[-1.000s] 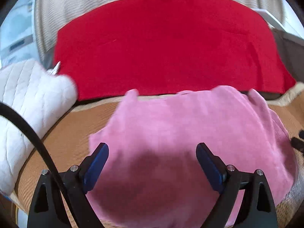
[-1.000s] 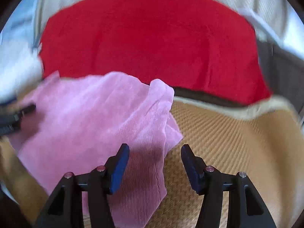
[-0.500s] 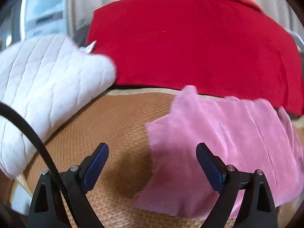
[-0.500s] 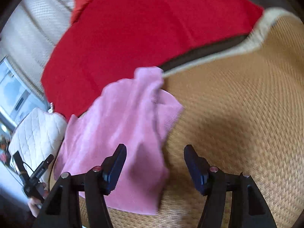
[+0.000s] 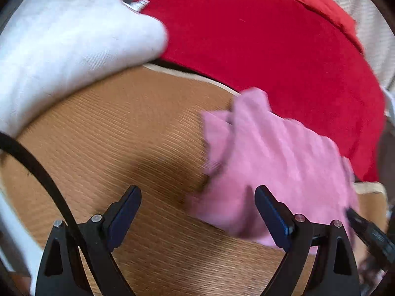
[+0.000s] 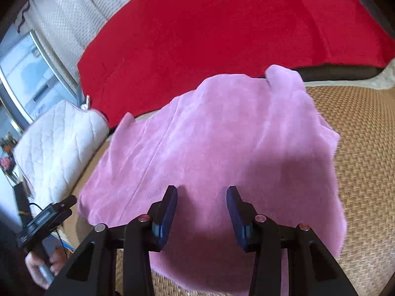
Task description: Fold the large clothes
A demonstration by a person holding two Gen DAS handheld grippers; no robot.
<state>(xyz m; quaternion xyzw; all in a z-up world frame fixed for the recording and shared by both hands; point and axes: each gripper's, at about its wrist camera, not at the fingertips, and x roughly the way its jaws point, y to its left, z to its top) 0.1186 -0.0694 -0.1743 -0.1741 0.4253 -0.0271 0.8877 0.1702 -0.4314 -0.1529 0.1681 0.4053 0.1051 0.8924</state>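
Note:
A folded pink garment [image 6: 222,143] lies on a woven tan mat [image 6: 365,148]. In the left wrist view the garment [image 5: 274,160] lies to the right on the mat [image 5: 111,148]. My left gripper [image 5: 197,212] is open and empty, over the mat at the garment's left edge. My right gripper [image 6: 202,209] is open and empty, low over the garment's near part. The left gripper [image 6: 49,219] also shows at the lower left of the right wrist view, in a hand.
A large red cloth [image 6: 222,29] covers the area behind the mat; it also shows in the left wrist view [image 5: 271,49]. A white quilted pillow [image 6: 56,143] lies left of the mat, also in the left wrist view [image 5: 61,49]. A window [image 6: 27,79] is at the far left.
My left gripper has swung left, off the garment and over bare mat. My right gripper has moved left, from the garment's right edge to over its near part. Both stayed open.

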